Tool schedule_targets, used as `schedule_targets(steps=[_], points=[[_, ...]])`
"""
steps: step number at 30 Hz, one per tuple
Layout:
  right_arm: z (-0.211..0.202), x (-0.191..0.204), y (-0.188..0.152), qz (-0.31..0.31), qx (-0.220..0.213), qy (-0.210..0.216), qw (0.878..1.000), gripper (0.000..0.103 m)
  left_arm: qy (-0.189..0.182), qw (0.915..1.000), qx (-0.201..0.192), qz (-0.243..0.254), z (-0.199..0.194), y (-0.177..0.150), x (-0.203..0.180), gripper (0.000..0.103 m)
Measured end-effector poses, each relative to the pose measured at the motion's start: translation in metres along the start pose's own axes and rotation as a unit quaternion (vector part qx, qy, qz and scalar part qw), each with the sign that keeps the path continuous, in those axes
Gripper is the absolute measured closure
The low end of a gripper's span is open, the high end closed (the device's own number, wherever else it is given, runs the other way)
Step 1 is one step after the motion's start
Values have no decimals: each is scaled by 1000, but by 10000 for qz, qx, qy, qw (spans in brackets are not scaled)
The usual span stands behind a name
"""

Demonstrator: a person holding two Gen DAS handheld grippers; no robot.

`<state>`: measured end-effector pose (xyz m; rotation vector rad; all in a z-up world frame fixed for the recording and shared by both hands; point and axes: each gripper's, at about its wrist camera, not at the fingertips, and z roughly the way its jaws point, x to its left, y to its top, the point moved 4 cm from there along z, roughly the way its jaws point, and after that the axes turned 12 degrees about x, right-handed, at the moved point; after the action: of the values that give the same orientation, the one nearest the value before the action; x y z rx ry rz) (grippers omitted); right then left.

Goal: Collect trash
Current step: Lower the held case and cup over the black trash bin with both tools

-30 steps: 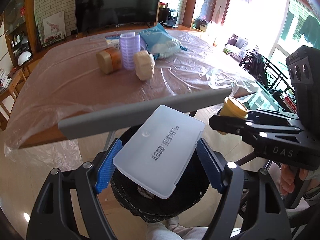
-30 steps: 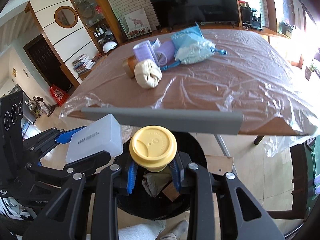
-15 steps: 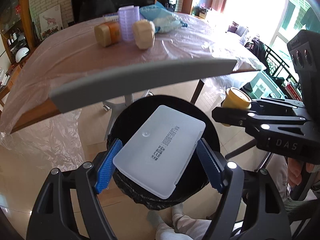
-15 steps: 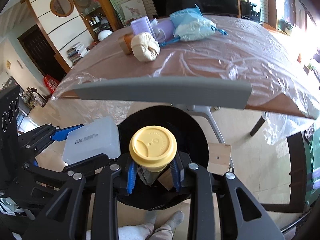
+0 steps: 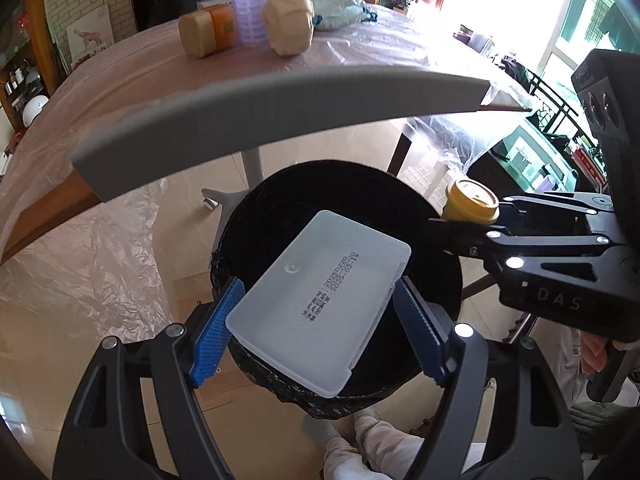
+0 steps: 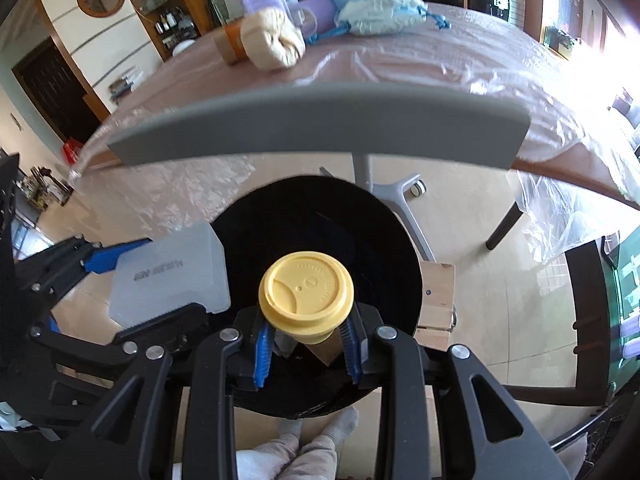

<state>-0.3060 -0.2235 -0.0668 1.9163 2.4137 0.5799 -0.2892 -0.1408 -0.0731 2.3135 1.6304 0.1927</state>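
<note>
My left gripper [image 5: 320,320] is shut on a translucent white plastic box [image 5: 320,308] with printed date text, held over the round bin lined with a black bag [image 5: 280,200]. My right gripper [image 6: 306,340] is shut on a paper cup with a yellow lid [image 6: 306,292], also above the bin [image 6: 360,232]. The cup [image 5: 472,202] and right gripper show at the right of the left wrist view; the box [image 6: 172,276] and left gripper show at the left of the right wrist view. Some scraps lie in the bin under the cup.
A grey chair backrest [image 5: 260,116] arcs just beyond the bin. Behind it a plastic-covered table [image 6: 460,64] carries a beige crumpled bag [image 5: 288,24], an orange jar [image 5: 208,34], a purple container [image 5: 252,12] and a blue-white bag [image 6: 380,12]. A person's socked feet [image 6: 304,448] stand below.
Both grippers have sunk toward the bin with their loads; the bin mouth now fills more of each view and the chair back and table have slid upward. Both grips are unchanged.
</note>
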Motion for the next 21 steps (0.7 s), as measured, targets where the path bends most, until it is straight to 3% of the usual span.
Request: schedule_targets(steps=[21], points=[[39,-8,9,219,389,-168,9989,74,213,9985,488,123,42,8,9,25]])
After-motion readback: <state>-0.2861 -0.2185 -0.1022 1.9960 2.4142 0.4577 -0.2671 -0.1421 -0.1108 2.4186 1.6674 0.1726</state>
